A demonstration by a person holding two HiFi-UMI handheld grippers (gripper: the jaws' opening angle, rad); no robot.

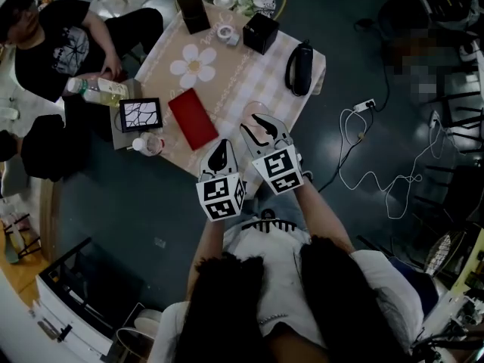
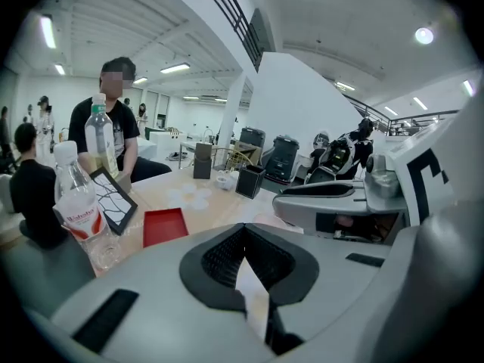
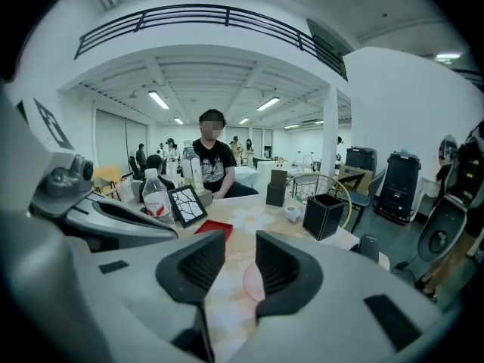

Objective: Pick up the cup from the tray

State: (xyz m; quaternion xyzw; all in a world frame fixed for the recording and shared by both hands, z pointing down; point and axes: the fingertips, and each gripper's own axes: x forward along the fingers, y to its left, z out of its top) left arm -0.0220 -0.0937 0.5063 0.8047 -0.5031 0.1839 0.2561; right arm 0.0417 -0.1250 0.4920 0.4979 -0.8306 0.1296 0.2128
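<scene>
Pinkish and see-through: shows cup (image 3: 252, 282) pinched by right hand-held gripper (image 3: 237, 254), clear of red tray (image 1: 193, 118), by near edge of surface (image 1: 242, 74). Shows left hand-held gripper (image 2: 243, 233) clenched on nothing. Looks picked up already; leaves only steadying.

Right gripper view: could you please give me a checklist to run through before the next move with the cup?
1. The cup is between the right gripper's fingers: ok, its pinkish wall lies against one pad.
2. The grip is firm on both sides: cannot tell, as the clear wall barely shows.
3. The cup is off the red tray: ok, nothing shows on the tray.
4. The left gripper is out of the way: ok, it is shut, empty and beside the right one.
5. The path is clear of the bottle and the black box: ok, both stand farther back on the table.
</scene>
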